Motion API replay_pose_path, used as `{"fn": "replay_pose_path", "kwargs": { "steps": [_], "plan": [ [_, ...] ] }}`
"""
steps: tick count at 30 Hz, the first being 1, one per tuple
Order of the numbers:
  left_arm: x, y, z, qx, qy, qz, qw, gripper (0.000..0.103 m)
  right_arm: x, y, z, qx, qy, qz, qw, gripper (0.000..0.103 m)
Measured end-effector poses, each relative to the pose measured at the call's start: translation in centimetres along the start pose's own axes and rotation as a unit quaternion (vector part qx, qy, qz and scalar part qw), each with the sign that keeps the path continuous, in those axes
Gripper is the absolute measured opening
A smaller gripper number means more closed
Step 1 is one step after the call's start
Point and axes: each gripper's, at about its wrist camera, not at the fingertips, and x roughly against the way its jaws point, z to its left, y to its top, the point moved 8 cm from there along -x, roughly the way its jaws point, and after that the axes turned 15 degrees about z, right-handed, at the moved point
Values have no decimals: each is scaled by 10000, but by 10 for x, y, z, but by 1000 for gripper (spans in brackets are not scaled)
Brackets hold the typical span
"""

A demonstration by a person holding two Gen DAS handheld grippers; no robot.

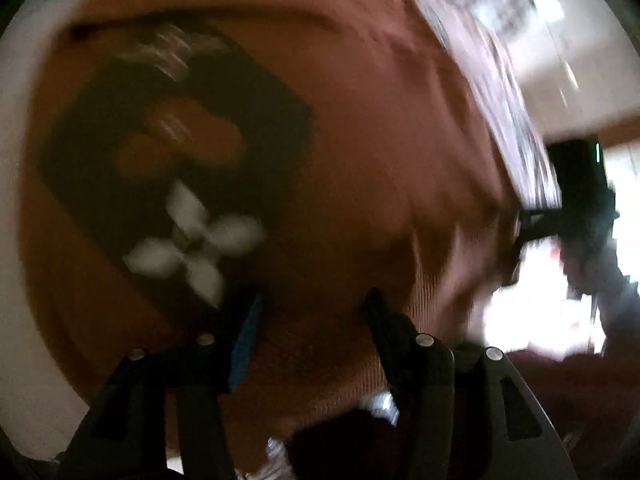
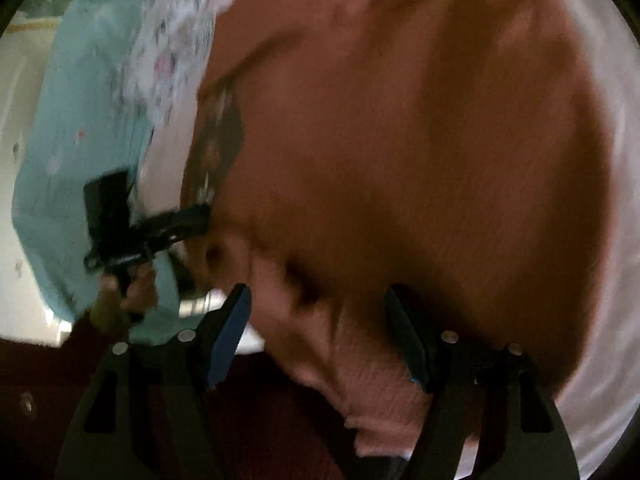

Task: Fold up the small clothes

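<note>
1. Garment under work: rust-orange knit top [image 1: 380,140] with a dark square print and white four-petal flower [image 1: 192,240] on its front, spread across a white tabletop [image 1: 12,240], filling most of both views. Hem or ribbed edge lying nearest both tools.

2. Left gripper [image 1: 312,320]: tongs spread apart, ribbed orange fabric lying between the blue-padded fingers; not pinched as far as shown. Heavy blur in both views, so contact with the cloth not confirmable.

3. Right gripper [image 2: 316,328]: tongs likewise spread, bunched near edge of the top between them, nothing clamped.

4. Progress, as judged: early stage. Front print fully exposed, body mostly flat, near edge rumpled on the right side. No finished fold visible. Remaining: take hold of the edge, fold across, square up.

5. Other items: pale aqua garment [image 2: 80,120] and a white floral-patterned cloth [image 2: 172,40] lying beyond the top's far-left edge in the right wrist view, close to or touching it; overlap not determinable.

6. Edges and room: bare white table showing along the far and right margins of the top. Dark red floor or surface below the near table edge, close behind both tools, so little margin there. Folding toward the far side judged freer than toward the left, where other clothes crowd.
</note>
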Motion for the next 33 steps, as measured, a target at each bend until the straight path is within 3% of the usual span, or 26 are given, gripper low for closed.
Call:
{"fn": "replay_pose_path", "kwargs": {
  "steps": [3,8,12,15,17,19,25,29,30,31,32,33],
  "plan": [
    [-9,-42,-6,-397,61,405,9984,54,-8,-40,7,255,-101,406,9988,70],
    [-1,-102,11,-258,155,629,9976,54,-4,-93,-14,-156,-237,609,9977,70],
    [23,-127,32,314,469,214,9982,55,13,-110,-25,-491,-375,235,9978,70],
    [42,-123,47,911,347,-294,9948,64,38,-108,-28,-656,-341,-423,9964,70],
    [50,-118,64,1372,202,-646,9882,67,52,-99,-27,-768,-377,-897,9923,70],
    [44,-109,70,1619,132,-715,9841,67,63,-94,-33,-911,-441,-1263,9868,70],
    [11,-104,77,1915,243,-579,9795,64,60,-87,-41,-1109,-741,-1466,9802,70],
    [5,-91,76,2145,158,-768,9736,63,57,-90,-47,-1189,-729,-1485,9790,70],
    [6,-90,77,2179,188,-811,9724,53,56,-91,-49,-1208,-726,-1483,9788,70],
    [7,-89,78,2190,297,-834,9717,33,55,-91,-51,-1234,-745,-1487,9783,70],
    [9,-90,81,2151,431,-816,9722,24,54,-91,-54,-1254,-768,-1487,9779,70],
    [11,-94,82,2052,446,-781,9746,10,53,-90,-55,-1263,-776,-1486,9777,70]
  ]
}}
